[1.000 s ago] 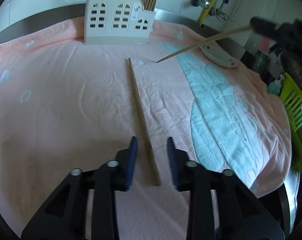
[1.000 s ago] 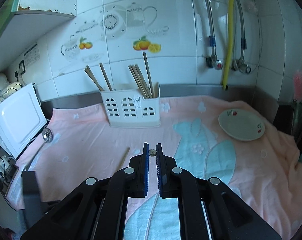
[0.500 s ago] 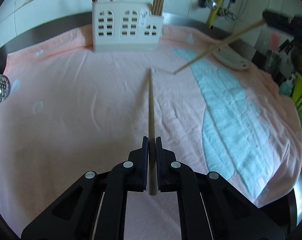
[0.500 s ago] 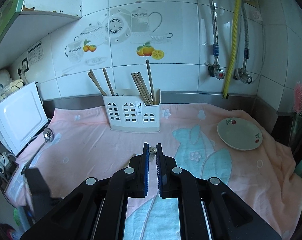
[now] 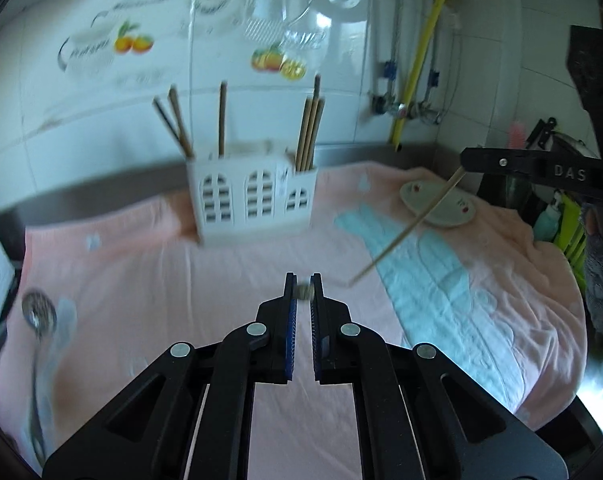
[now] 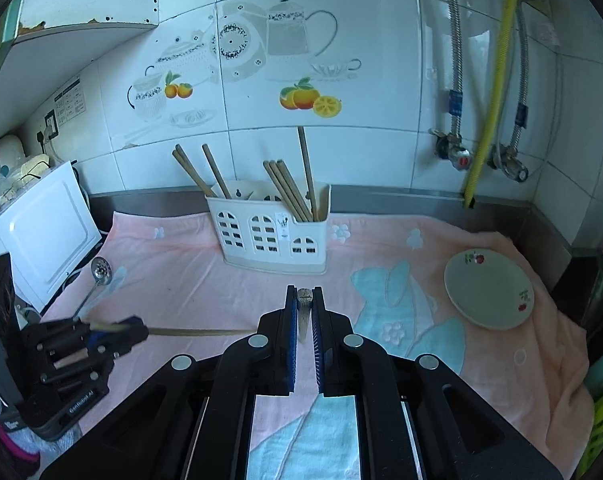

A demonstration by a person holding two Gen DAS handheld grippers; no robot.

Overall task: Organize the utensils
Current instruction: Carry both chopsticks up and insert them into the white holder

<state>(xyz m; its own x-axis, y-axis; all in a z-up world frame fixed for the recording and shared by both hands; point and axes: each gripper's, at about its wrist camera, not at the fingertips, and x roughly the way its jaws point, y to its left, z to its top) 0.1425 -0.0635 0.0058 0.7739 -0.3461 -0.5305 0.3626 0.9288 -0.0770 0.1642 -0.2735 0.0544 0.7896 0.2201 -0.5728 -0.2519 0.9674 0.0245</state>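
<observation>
The left wrist view was smeared with blur: the white holder (image 5: 253, 204), the chopsticks standing in it (image 5: 309, 132) and the wall pictures had soft edges. The metal spoon (image 5: 39, 316) at the left was a streak, its handle running off the bottom edge. Only the end of the chopstick in the left gripper (image 5: 302, 293) showed. In the right wrist view, the right gripper (image 6: 304, 304) hid most of its own chopstick (image 6: 304, 312), and the white box (image 6: 41, 232) was cut by the left edge
</observation>
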